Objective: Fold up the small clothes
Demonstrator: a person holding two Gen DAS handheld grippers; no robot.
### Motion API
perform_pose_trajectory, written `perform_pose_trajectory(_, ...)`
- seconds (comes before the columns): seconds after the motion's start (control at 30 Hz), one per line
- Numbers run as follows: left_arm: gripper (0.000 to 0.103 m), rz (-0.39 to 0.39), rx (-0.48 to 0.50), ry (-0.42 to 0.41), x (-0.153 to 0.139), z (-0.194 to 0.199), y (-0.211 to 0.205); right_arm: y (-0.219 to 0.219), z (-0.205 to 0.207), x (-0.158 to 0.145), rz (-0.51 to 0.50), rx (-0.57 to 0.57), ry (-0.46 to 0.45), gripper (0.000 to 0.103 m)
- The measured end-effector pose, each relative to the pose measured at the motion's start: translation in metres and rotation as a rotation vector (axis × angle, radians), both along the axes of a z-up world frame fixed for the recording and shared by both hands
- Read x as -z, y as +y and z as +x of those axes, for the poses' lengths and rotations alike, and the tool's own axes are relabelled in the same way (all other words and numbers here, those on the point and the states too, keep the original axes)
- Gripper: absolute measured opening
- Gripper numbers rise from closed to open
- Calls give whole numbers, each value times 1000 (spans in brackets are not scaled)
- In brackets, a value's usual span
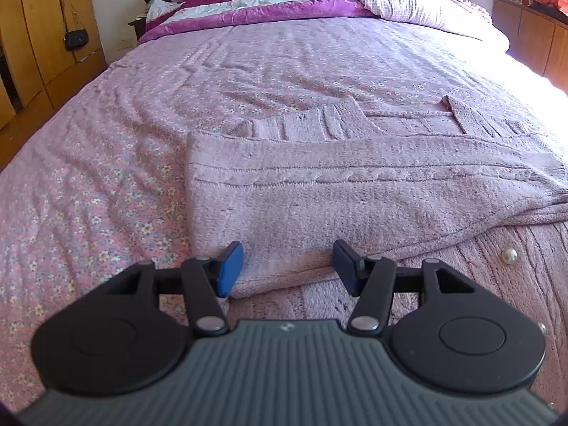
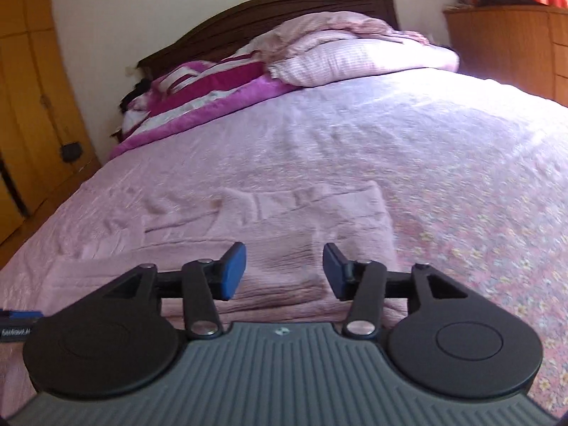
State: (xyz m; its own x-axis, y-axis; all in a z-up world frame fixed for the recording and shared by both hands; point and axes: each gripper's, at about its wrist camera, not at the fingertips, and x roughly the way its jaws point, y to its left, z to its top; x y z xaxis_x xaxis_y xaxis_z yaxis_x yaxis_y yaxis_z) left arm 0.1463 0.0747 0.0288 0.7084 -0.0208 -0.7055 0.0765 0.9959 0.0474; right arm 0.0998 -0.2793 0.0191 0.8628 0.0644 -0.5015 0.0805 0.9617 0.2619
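My left gripper point(image 1: 287, 269) and right gripper point(image 2: 284, 271) both gape, empty, over the folded pink cardigan point(image 1: 355, 184) on the bed's point(image 1: 106, 177) near edge.

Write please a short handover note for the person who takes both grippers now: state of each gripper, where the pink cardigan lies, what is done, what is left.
Left gripper: open, nothing held; a folded edge of the pink knitted cardigan lies between its pads.
Right gripper: open, empty, low over the same cardigan.
Cardigan: flat on the flowered bedspread, near the foot end of the bed.
Done: one sleeve is folded across the body.
Left: probably the remaining folds into a compact pile; I cannot tell how many.
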Motion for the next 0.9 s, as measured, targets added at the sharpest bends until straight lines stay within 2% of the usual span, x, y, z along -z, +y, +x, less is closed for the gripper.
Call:
perform_pose_trajectory(0.17,58,-1,3,-14,2,-2,1,8,17,26,-34,-11,92,67)
perform_pose_trajectory(0.27,58,-4,3,-14,-1,-6,2,2,20,38,-53,-7,99,72)
perform_pose_trajectory(0.5,59,-22,-6,-30,-17,-28,2,1,-7,6,-22,-20,57,79)
perform_pose_trajectory(0.7,59,-39,-5,-38,-33,-57,1,13,-51,-19,-36,-105,10,84)
perform_pose_trajectory(0.8,71,-43,-22,-44,-39,-74,0,20,-75,-29,-39,-154,-5,87)
perform_pose_trajectory(0.9,73,-51,-16,-51,-42,-93,-2,24,-101,-34,-29,-181,-15,91)
